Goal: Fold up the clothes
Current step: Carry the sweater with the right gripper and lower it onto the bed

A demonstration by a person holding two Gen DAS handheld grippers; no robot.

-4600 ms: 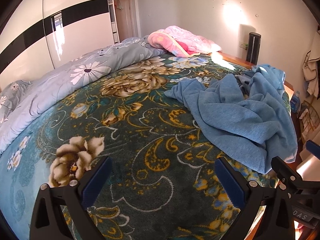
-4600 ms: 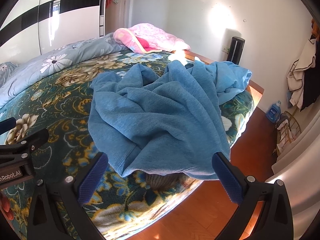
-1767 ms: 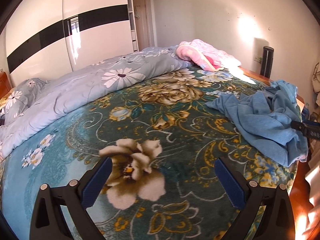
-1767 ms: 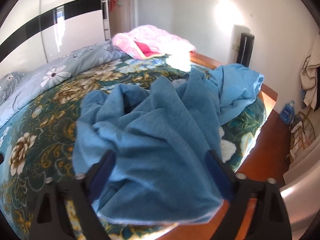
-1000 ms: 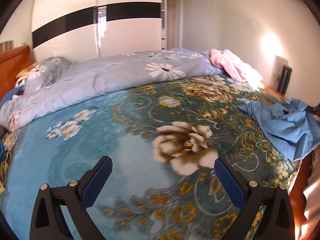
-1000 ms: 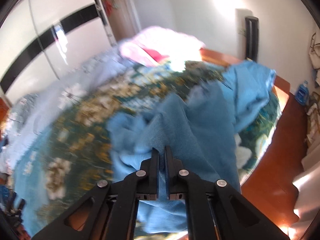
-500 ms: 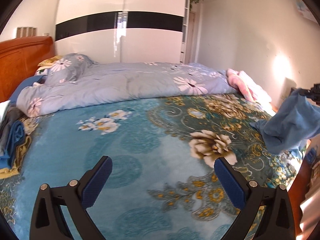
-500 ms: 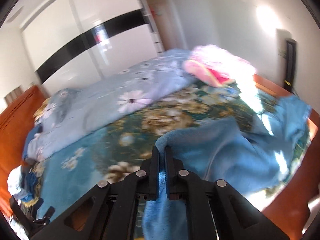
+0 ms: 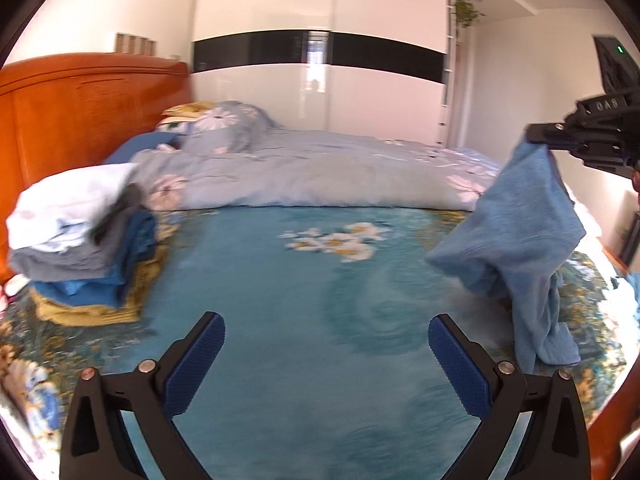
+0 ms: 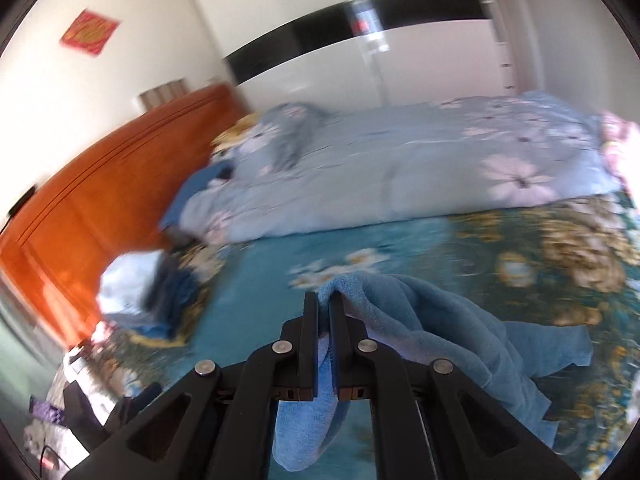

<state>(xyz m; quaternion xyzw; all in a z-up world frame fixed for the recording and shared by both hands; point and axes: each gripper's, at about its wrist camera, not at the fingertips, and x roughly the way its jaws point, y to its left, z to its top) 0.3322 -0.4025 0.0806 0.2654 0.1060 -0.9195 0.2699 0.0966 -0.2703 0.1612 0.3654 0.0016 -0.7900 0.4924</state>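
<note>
A light blue garment [image 9: 528,236] hangs bunched from my right gripper [image 9: 538,140] at the right of the left wrist view, its lower end trailing on the teal floral blanket [image 9: 304,312]. In the right wrist view my right gripper [image 10: 324,300] is shut on an edge of the garment [image 10: 420,320], which drapes down to the right. My left gripper [image 9: 324,340] is open and empty, low over the blanket, left of the hanging garment.
A stack of folded clothes [image 9: 80,240] lies at the left by the orange wooden headboard [image 9: 80,112]; the stack also shows in the right wrist view [image 10: 148,280]. A pale blue floral duvet [image 9: 320,172] runs along the far side. A white wardrobe [image 9: 320,80] stands behind.
My right gripper closed on the blue garment, lifted it off the bed's end and carried it toward the headboard side. My left gripper swung the same way, still open.
</note>
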